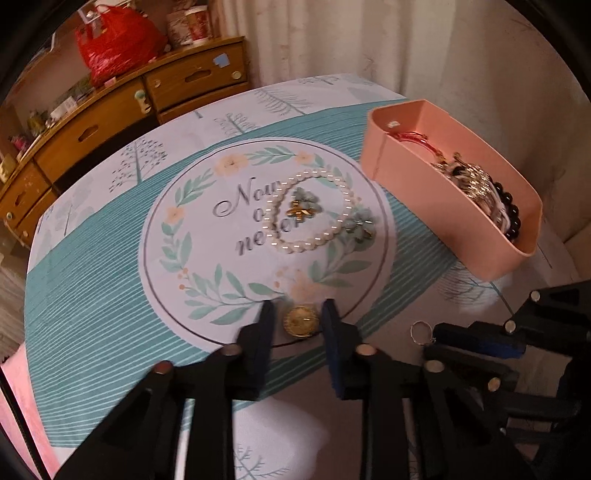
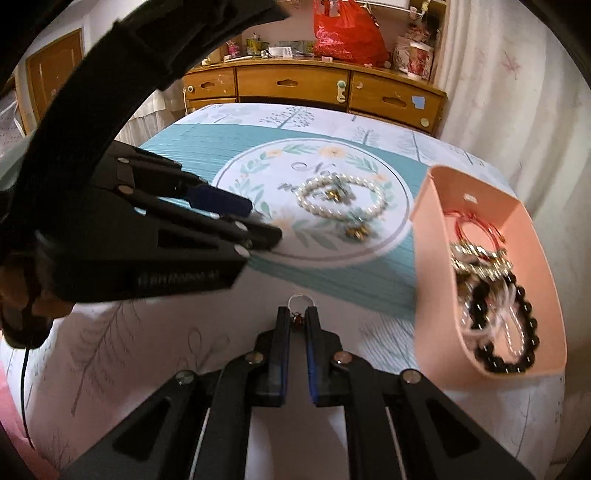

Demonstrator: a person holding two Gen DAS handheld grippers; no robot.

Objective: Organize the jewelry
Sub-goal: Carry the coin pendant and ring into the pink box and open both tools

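Note:
My left gripper [image 1: 298, 308] is open, its fingers either side of a gold round brooch [image 1: 301, 321] lying on the tablecloth. My right gripper [image 2: 297, 313] is shut on a thin silver ring [image 2: 300, 300] with a small red stone, held just above the cloth; the ring also shows in the left wrist view [image 1: 420, 333]. A pearl bracelet [image 1: 310, 210] and green flower earrings [image 1: 303, 205] lie on the round print. A pink tray [image 2: 424, 236] at the right holds a red bangle [image 2: 476, 229], a black bead bracelet [image 2: 517, 332] and gold pieces.
A wooden dresser [image 2: 314, 86] with a red bag [image 2: 347, 35] stands beyond the table. A curtain [image 2: 517, 92] hangs at the right. The left gripper's body [image 2: 147, 229] fills the left of the right wrist view.

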